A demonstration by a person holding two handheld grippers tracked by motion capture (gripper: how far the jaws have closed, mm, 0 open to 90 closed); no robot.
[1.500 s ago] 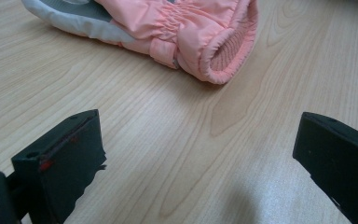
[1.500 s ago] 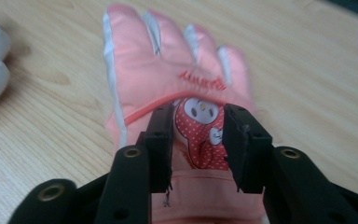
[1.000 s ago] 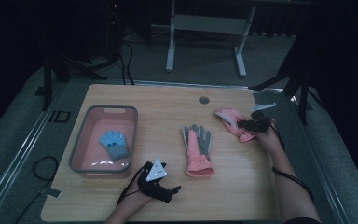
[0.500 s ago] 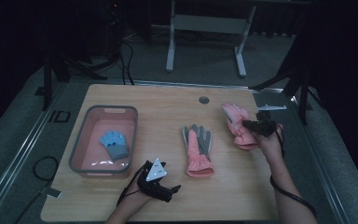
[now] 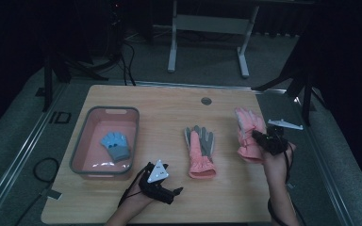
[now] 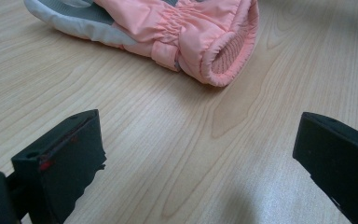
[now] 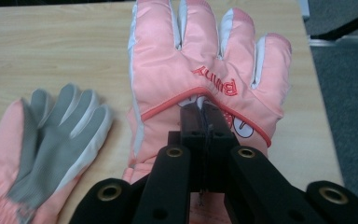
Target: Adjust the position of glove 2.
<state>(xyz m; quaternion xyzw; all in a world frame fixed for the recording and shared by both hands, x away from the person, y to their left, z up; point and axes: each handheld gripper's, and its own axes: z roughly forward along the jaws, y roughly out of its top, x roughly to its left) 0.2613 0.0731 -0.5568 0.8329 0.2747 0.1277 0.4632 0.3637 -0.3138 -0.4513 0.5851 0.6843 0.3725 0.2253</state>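
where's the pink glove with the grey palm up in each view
High view: table centre.
Left gripper view: top, cuff end nearest.
Right gripper view: lower left.
Shared landmark: the other pink glove beside it, pinched by the right tongs.

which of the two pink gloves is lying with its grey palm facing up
The middle glove, lying free on the table. The right glove shows its pink back, and the right gripper is shut on it.

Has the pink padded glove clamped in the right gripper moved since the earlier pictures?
Yes. The pink padded glove, held by the right gripper, has shifted toward the table's near edge, away from the round grommet hole, and turned upright.
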